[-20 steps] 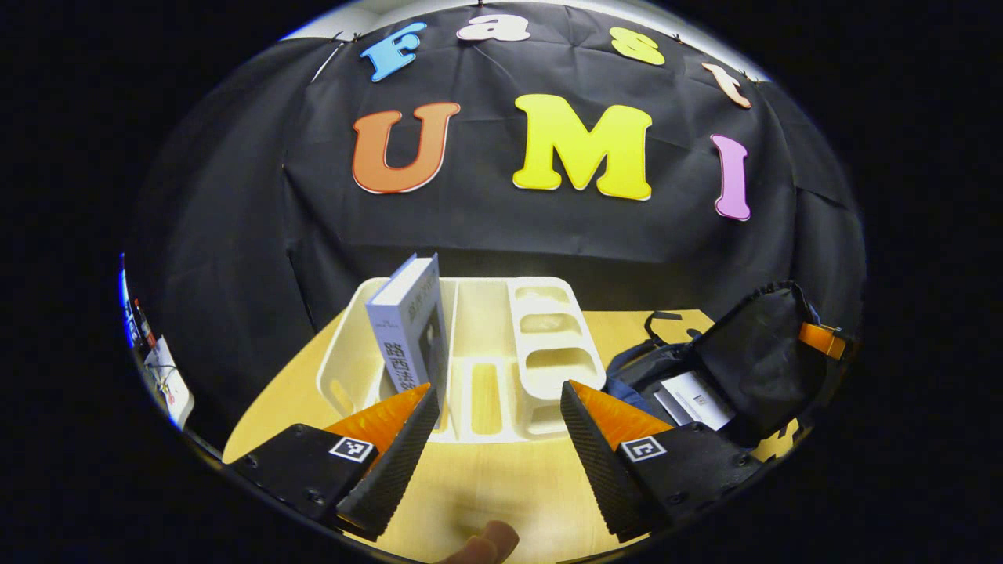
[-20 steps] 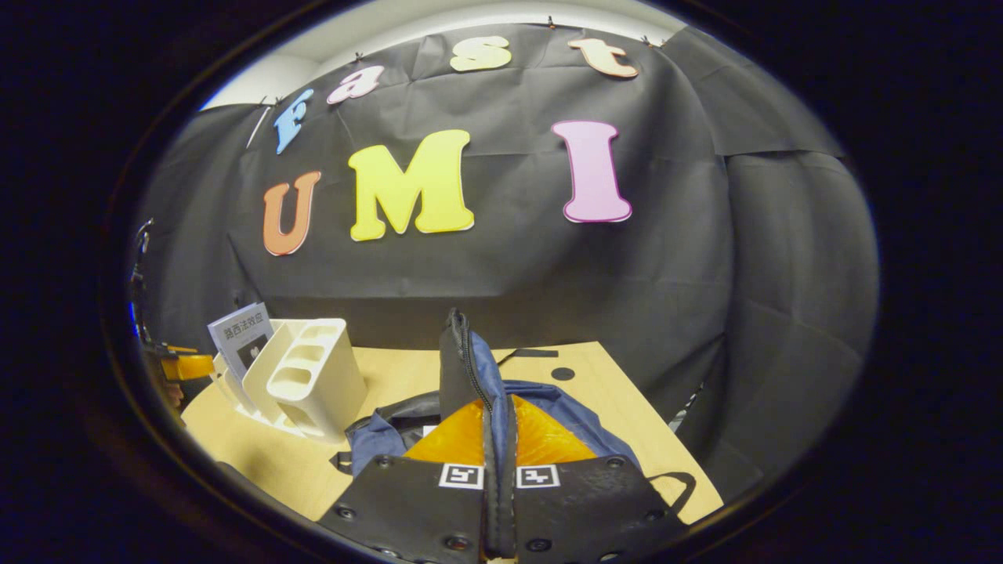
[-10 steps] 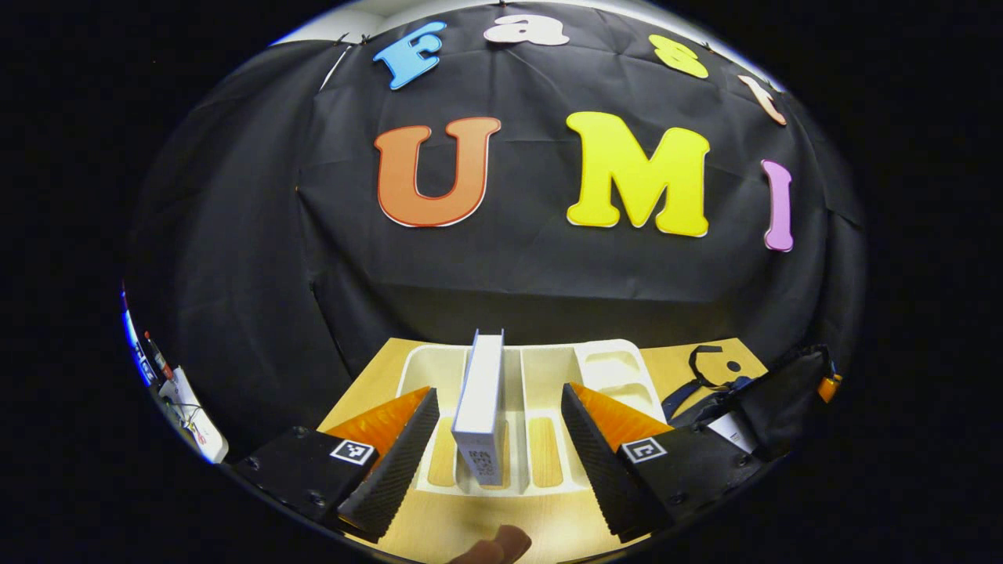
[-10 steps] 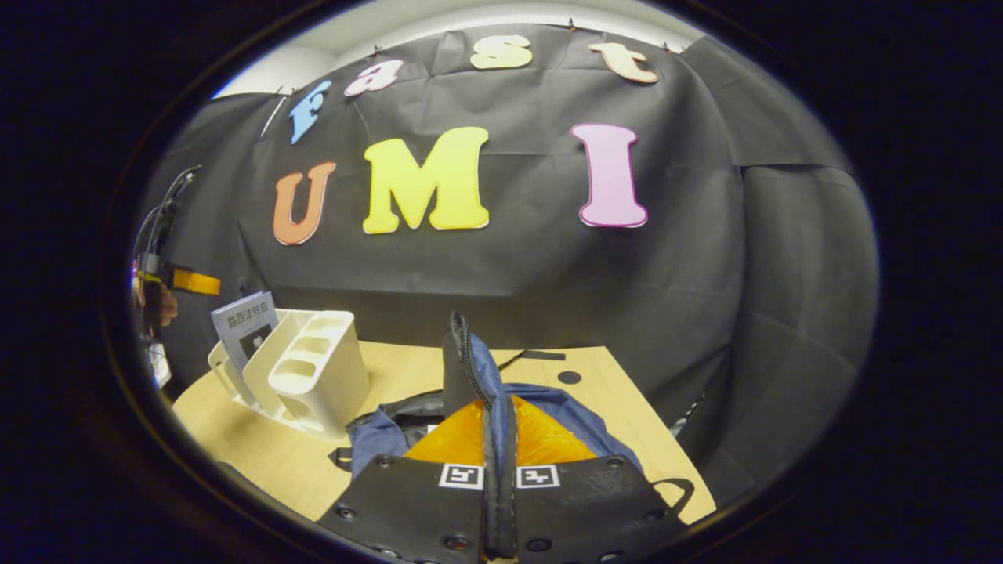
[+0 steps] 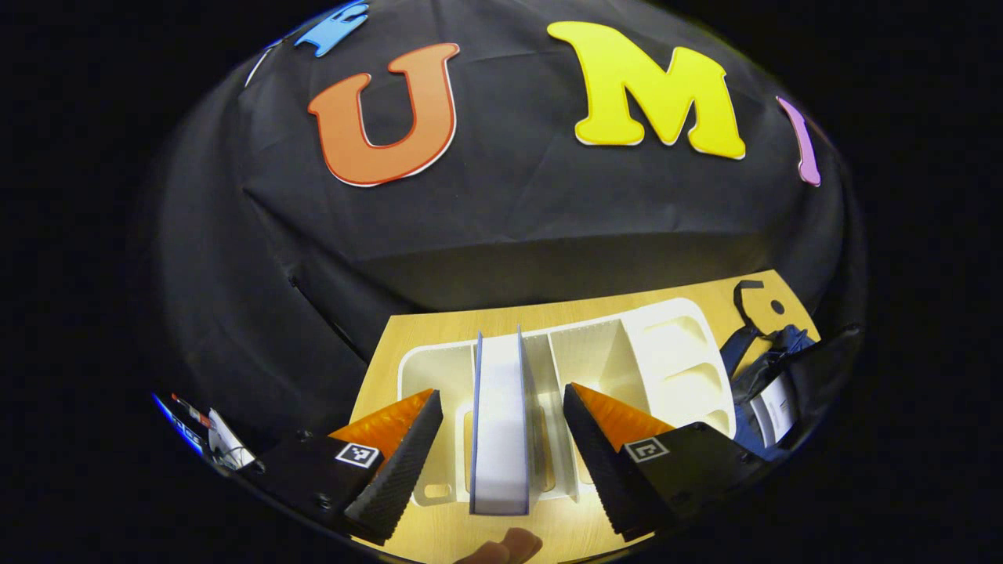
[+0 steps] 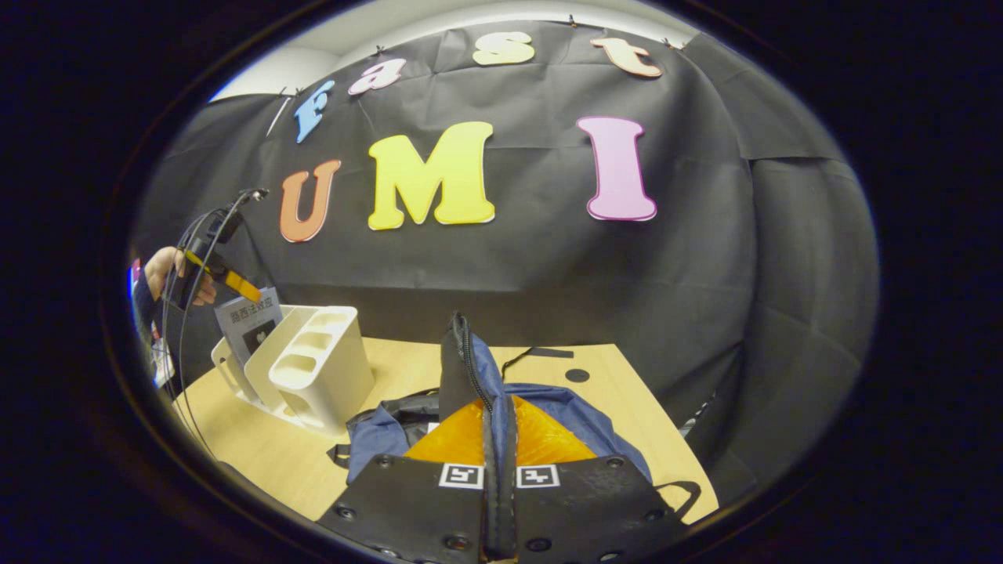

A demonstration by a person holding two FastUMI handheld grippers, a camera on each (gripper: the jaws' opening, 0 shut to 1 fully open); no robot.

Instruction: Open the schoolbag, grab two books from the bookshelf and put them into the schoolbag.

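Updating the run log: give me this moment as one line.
left hand-held gripper: open, straddling book in bookshelf | right hand-held gripper: shut on schoolbag flap | schoolbag: open

I saw a pale wooden table (image 5: 439, 333) running back to the booth's black cloth (image 5: 509, 211), which hung creased and folded where it met the far edge. From the right gripper view the same table (image 6: 627, 423) carried a small round dark spot (image 6: 577, 375) near its back edge. Above the cloth (image 6: 548, 274) a strip of light wall (image 6: 439, 19) showed. Low at the left edge of the left gripper view sat some small clutter (image 5: 211, 427) (too small for me to tell apart).
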